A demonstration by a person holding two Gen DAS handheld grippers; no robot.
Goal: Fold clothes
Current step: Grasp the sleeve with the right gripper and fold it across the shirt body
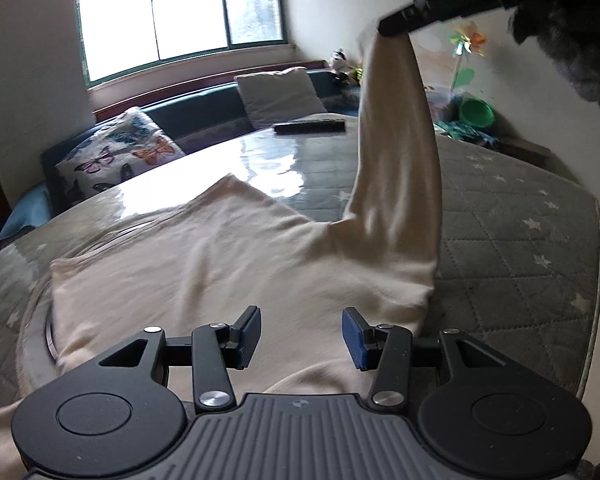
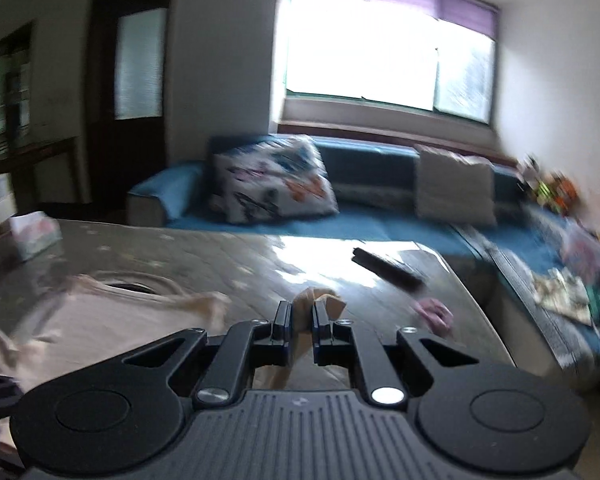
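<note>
Shirt lies on the bench under the open left hand-held gripper, sleeve pinched up in the right hand-held gripper, so a thin grip could slip and bunch the fold.

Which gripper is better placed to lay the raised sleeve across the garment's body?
Right. The right gripper is shut on the sleeve, lifting its cuff above the table. The left gripper hangs open over the garment's body, holding nothing.
</note>
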